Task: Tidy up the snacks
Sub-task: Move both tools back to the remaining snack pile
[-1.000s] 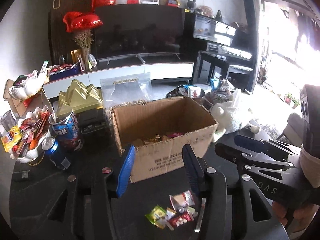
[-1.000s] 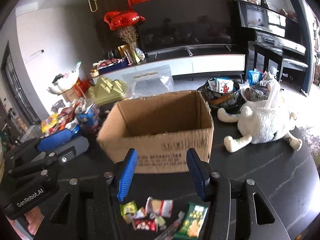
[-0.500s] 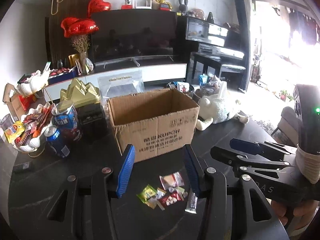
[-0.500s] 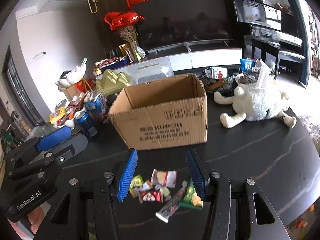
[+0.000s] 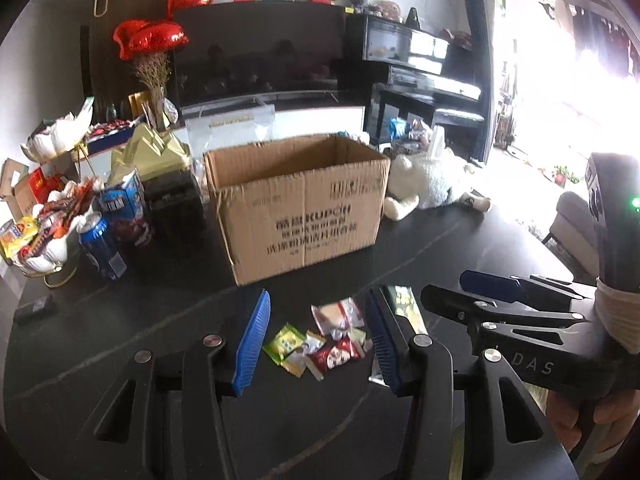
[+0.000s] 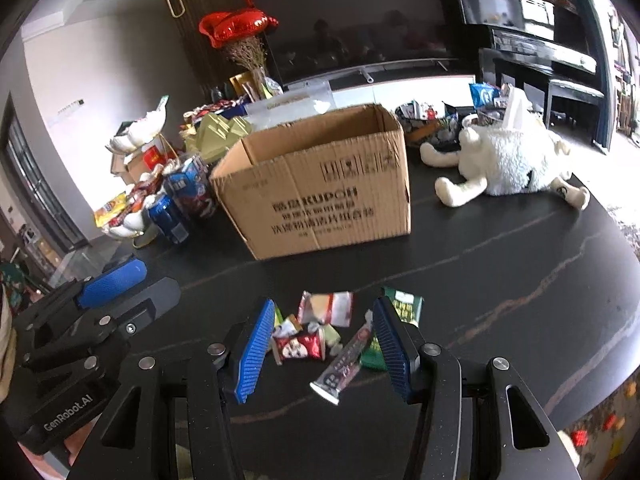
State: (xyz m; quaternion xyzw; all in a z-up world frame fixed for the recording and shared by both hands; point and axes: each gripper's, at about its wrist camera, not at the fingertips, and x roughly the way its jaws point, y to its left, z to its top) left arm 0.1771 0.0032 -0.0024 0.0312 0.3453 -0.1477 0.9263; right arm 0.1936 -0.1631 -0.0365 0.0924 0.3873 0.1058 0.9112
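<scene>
On the black table (image 6: 500,272), small snack packets (image 6: 316,332) lay scattered before the open cardboard box (image 6: 320,184); left gripper (image 5: 316,344) and right gripper (image 6: 326,346) both hovered above, jaws apart, holding nothing.

One open cardboard box (image 6: 320,188) is seen on the dark table (image 6: 520,280), with one white plush toy (image 6: 508,164) beside it. Two red heart balloons (image 6: 236,28) are counted. Two blue drink cans (image 6: 168,216) are counted. About seven small snack packets (image 6: 316,328) are counted in the loose pile; the exact number cannot be told.
</scene>
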